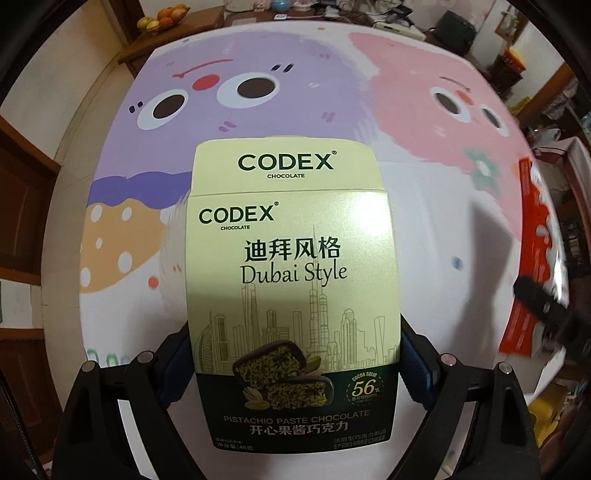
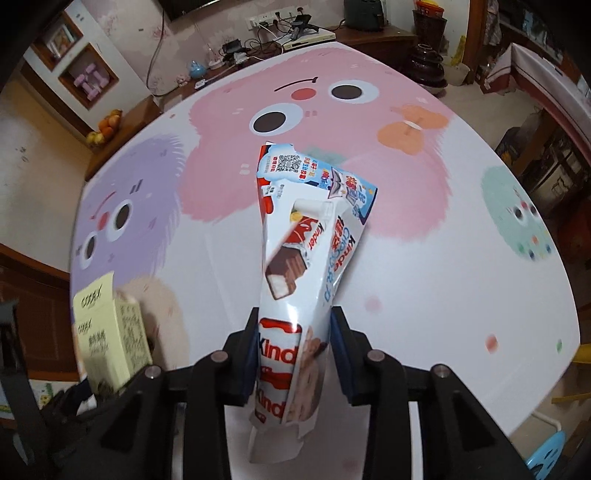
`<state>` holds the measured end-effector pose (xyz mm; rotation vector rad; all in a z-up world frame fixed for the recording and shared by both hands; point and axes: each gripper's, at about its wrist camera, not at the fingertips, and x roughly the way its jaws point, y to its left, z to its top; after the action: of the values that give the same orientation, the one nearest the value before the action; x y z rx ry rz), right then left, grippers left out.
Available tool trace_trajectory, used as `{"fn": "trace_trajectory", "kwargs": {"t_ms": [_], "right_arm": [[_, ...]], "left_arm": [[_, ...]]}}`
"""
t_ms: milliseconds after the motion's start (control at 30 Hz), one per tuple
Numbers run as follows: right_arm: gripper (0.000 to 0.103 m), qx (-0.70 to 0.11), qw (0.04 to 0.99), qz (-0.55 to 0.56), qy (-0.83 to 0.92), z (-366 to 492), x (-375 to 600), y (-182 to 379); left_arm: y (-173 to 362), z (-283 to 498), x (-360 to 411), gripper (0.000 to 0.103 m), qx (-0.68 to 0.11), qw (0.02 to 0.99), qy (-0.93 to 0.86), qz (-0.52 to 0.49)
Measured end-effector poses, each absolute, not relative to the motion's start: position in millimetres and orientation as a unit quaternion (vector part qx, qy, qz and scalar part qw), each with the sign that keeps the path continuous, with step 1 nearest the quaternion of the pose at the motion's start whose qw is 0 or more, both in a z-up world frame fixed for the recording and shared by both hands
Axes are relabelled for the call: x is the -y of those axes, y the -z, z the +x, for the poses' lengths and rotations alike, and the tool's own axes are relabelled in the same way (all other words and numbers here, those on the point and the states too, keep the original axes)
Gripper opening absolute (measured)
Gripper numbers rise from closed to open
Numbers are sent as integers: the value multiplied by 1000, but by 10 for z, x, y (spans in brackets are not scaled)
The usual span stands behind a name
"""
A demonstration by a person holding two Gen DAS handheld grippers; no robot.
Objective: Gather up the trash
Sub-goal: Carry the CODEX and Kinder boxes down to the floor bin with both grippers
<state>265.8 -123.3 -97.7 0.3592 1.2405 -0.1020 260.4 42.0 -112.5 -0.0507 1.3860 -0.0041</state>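
Both boxes clamped — Kinder carton (image 2: 295,280) crushed, Codex box (image 1: 291,295) intact.

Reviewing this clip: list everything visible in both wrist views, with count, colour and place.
Codex chocolate box: one, pale yellow and dark green, clamped in left tool, top flap open.
Kinder chocolate box: one, white and red, squashed in right tool.
Table: one, white with pink and purple cartoon monsters, beneath both boxes.
Fruit bowl: one, oranges and yellow fruit, on wooden cabinet beyond the table.
Left tool: black, blue pads, shut on Codex box.
Right tool: black, blue pads, shut on Kinder box.
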Motion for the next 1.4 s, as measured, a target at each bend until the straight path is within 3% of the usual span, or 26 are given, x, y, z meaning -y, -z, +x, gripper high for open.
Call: {"fn": "trace_trajectory", "kwargs": {"t_ms": [367,567,1000,1400], "right_arm": [[35,-555,806,202,-24,1399,1540,695],[35,-558,803,196,-69,670,1732,757],[35,-637,728,229,-106,-332,1929,1803],[38,-715,655,230,-80,-389,1884,3391]], "left_arm": [[495,1548,-220,91,-610,790,41,-42],[518,758,-124,91,-621,780,8,-77],[1285,-357,362,91,-667,741,-8,-73],[2802,-473,333,91,-700,712,22,-55]]}}
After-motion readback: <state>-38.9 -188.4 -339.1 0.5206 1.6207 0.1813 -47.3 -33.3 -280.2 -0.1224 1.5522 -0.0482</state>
